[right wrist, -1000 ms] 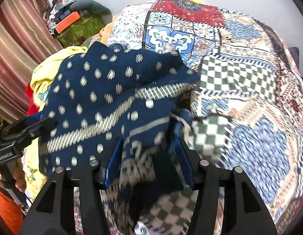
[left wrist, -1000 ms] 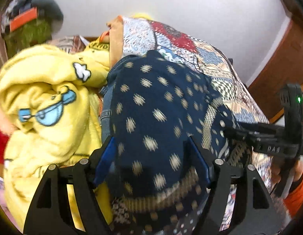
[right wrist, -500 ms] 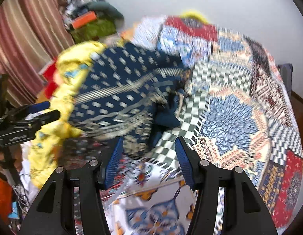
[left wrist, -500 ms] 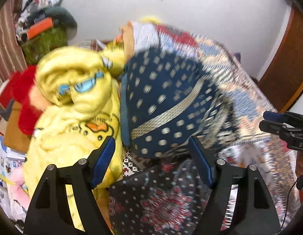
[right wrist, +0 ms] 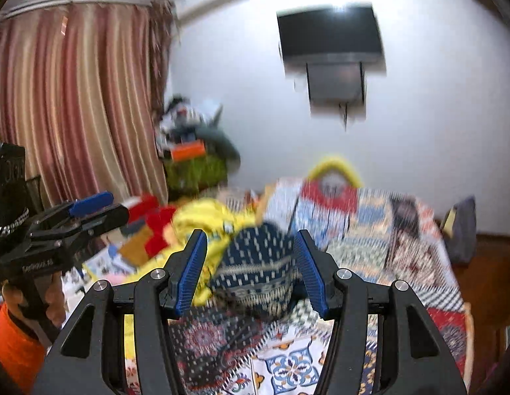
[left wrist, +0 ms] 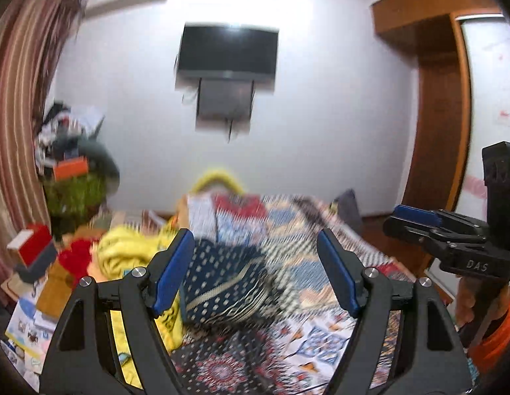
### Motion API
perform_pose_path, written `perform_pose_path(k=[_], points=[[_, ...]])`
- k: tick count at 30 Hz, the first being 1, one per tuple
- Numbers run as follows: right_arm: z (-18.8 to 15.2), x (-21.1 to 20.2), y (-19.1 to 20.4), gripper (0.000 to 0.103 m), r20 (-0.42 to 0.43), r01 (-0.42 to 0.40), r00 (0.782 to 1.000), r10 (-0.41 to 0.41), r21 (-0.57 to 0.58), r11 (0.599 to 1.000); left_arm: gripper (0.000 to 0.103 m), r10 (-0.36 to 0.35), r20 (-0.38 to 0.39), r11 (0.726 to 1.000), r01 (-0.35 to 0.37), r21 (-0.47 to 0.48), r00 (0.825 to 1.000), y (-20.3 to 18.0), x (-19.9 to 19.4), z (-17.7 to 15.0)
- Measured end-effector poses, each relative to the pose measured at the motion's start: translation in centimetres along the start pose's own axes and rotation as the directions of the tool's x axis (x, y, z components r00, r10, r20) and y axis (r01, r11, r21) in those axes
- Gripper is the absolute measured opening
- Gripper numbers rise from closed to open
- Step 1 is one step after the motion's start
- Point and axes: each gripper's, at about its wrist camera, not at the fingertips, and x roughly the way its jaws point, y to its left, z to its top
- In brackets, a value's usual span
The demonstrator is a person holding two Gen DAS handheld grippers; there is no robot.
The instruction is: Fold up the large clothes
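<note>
A folded navy garment [left wrist: 222,283] with pale dots and a beige band lies on the patchwork bedspread [left wrist: 321,230], against a yellow blanket [left wrist: 129,256]. It also shows in the right wrist view [right wrist: 258,270]. My left gripper [left wrist: 255,270] is open and empty, raised well back from the garment. My right gripper [right wrist: 251,266] is open and empty too, also pulled back. Each gripper shows in the other's view: the right one [left wrist: 416,220] and the left one [right wrist: 93,207]. The frames are motion-blurred.
A dark patterned cloth [left wrist: 228,362] lies on the near part of the bed. Red plush [left wrist: 77,256], boxes and clutter [left wrist: 34,256] sit at the left. A striped curtain [right wrist: 73,98], a wall TV [left wrist: 227,52] and a wooden door frame [left wrist: 439,115] surround the bed.
Both grippers let go of the navy garment, which now rests folded on the bed. Both have pulled back and tilted up, so the wall and TV are in view.
</note>
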Motion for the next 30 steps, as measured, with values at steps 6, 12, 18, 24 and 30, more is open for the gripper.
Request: perform_pose_path(k=[6,12,18,24,30], points=[[-0.1,-5.2,2.6,0.051,0.167,0.037,0.985,-0.036,-0.005,0.999,0.076,0.058,0.146,0.997,-0.066,0.05,0.988,-3.7,-5.9,-0.6],[-1.5,-5.4,3.3,0.051,0.184,0.065,0.981,-0.066,0.012,0.998,0.076,0.107,0.209,0.99,-0.124,0.066,0.972,-5.8,-8.6,-1.9],[-2.1,-5.4,3.7,0.068,0.155,0.106,0.982,-0.107,0.012,0.994,0.095,0.152,0.215,0.984,-0.169,0.063,0.965,-6.3,-9.3,-2.6],[-2.0,-5.9,4.0,0.085,0.187,0.179,0.967,-0.175,-0.001,0.984,0.102,0.15,0.223,0.985,-0.166,0.053,0.963,-6.6,-9.5,-3.1],[-2.9,-6.2,3.7,0.097,0.189,0.201,0.961,-0.201,0.015,0.979,0.102,0.154,0.219,0.985,-0.167,0.041,0.964,-6.6,-9.3,-3.4]])
